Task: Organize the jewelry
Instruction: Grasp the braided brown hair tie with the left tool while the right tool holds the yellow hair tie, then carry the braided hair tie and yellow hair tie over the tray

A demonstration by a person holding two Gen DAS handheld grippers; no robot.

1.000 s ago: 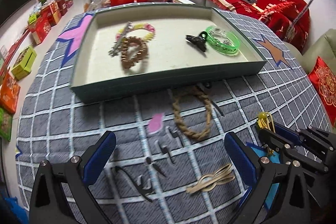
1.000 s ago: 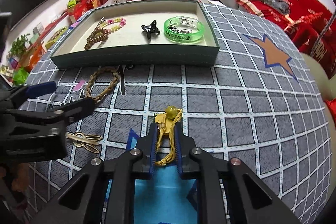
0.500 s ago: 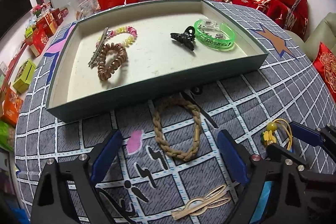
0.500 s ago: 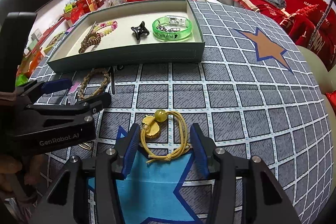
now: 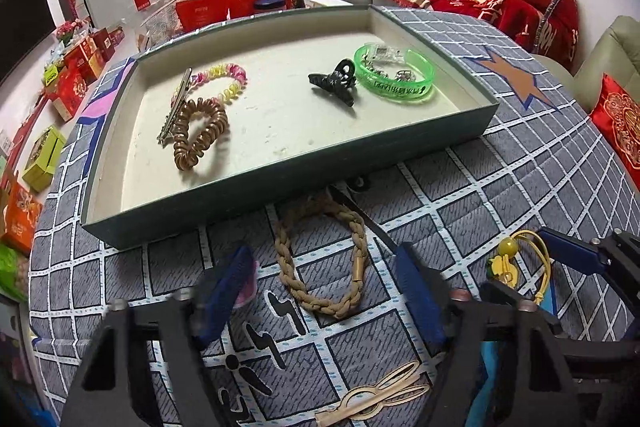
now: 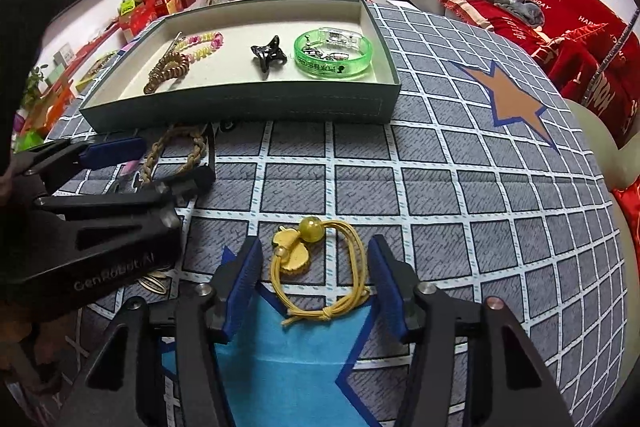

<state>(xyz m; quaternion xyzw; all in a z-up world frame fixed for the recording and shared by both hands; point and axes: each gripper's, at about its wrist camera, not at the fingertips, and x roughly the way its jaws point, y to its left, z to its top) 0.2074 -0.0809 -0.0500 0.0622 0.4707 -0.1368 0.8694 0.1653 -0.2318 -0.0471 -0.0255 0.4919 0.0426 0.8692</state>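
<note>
Viewing order: left wrist view first, then right wrist view.

Left wrist view
- Left gripper (image 5: 326, 289): open and empty; its blue pads stand either side of the braided bracelet, apparently lined up for a pickup.
- Braided bracelet (image 5: 320, 259): lies flat on the desk (image 5: 500, 187), its far end touching or tucked at the front wall of the tray; outside the tray, so judged not yet sorted.
- Tray (image 5: 280, 183): shallow open box on the checked cloth; serves as the collection point.
- Tray contents: brown coil hair tie (image 5: 200, 135), pastel bead bracelet (image 5: 224, 79), metal clip (image 5: 174, 111), black claw clip (image 5: 334, 87), green bangle (image 5: 394, 79); all grouped inside, judged already sorted.
- Tan hairpin (image 5: 372, 399): on the desk near the bottom edge, outside the tray.

Right wrist view
- Right gripper (image 6: 316, 281): open and gripping nothing.
- Yellow hair tie (image 6: 316, 267): lies on the desk between the spread pads, its bead and charm toward the tray; whether the pads touch it cannot be told.
- Left gripper, seen from the side: low over the desk by the braided bracelet.
- Tray front wall: well ahead of the yellow hair tie; carrying it in would call for a lift over that wall.
</note>
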